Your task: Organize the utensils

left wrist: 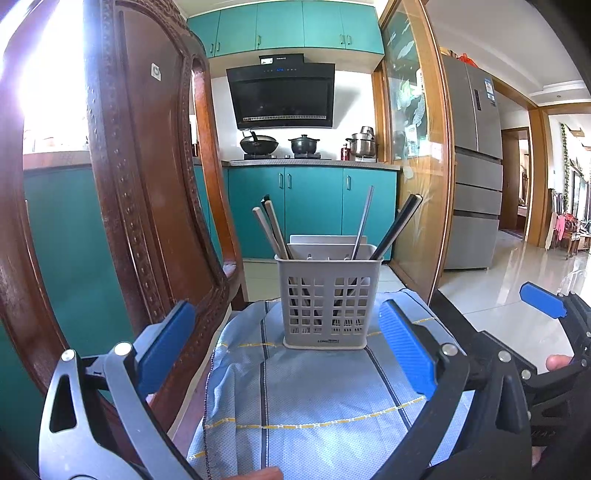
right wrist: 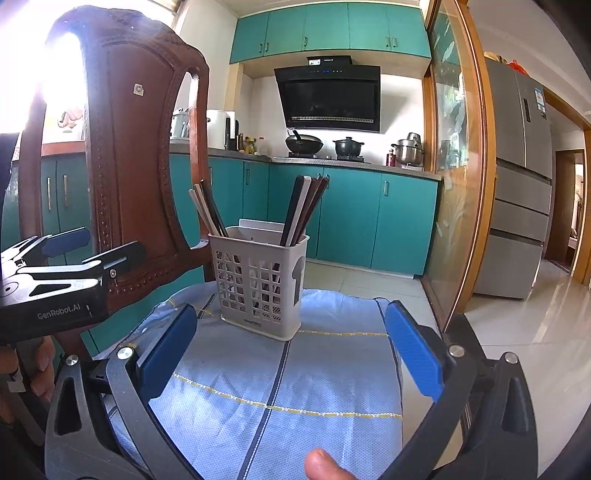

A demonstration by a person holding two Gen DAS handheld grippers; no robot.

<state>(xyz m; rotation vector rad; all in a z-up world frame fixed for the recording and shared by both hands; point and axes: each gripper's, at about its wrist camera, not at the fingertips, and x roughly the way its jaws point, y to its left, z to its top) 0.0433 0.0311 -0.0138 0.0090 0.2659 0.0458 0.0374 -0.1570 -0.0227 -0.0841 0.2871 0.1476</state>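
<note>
Grey slotted plastic utensil caddy (left wrist: 328,301) standing upright on a blue checked cloth, mixed dark, wooden and metal chopsticks (left wrist: 399,225) leaning out of its corners

Basket (left wrist: 328,299): pale grey plastic, square-grid lattice walls, solid rim. Chopsticks (right wrist: 301,210): mixed black, dark brown, cream; one silver-grey stick (left wrist: 364,221) right of centre. Cloth (left wrist: 314,398): light blue, fine dotted weave, dark navy stripes crossed by thin yellow lines. Pads (left wrist: 404,343) of both tools: bright blue, ribbed; frames black and grey. Chair (left wrist: 147,192), left: red-brown wood, beaded carved border. Far cabinets (right wrist: 332,26): teal.
</note>
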